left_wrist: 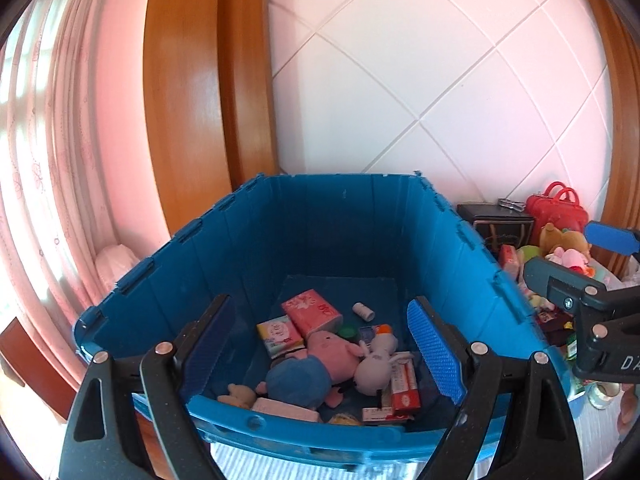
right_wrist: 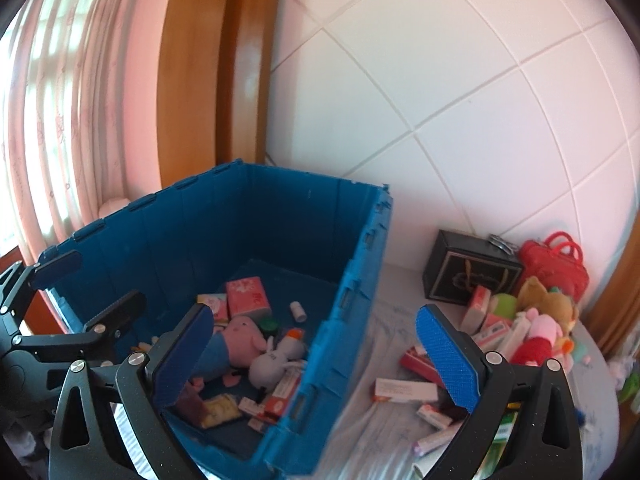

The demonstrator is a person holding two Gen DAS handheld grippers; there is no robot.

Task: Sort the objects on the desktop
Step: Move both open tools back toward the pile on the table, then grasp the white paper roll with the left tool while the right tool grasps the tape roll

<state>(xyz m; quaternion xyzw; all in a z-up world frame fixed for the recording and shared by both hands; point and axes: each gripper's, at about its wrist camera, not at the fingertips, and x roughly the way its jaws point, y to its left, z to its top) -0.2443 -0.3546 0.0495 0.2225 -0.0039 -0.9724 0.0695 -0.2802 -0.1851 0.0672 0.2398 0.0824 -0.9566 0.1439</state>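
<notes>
A big blue bin point(left_wrist: 352, 232) holds a pink pig plush point(left_wrist: 316, 360), a grey rabbit plush point(left_wrist: 376, 364), pink tissue packs point(left_wrist: 312, 312) and small boxes. My left gripper point(left_wrist: 324, 348) is open and empty above the bin's near rim. My right gripper point(right_wrist: 316, 356) is open and empty, straddling the bin's right wall point(right_wrist: 352, 300). A pile of plush toys point(right_wrist: 540, 320) and small boxes point(right_wrist: 404, 390) lies on the table right of the bin. The right gripper also shows in the left wrist view point(left_wrist: 584, 264), and the left gripper in the right wrist view point(right_wrist: 88, 280).
A black box point(right_wrist: 468, 276) and a red toy bag point(right_wrist: 560, 264) stand against the white tiled wall. A wooden frame point(left_wrist: 200, 100) and pink curtains point(left_wrist: 60, 140) are left of the bin. The table has a pale cloth point(right_wrist: 380, 432).
</notes>
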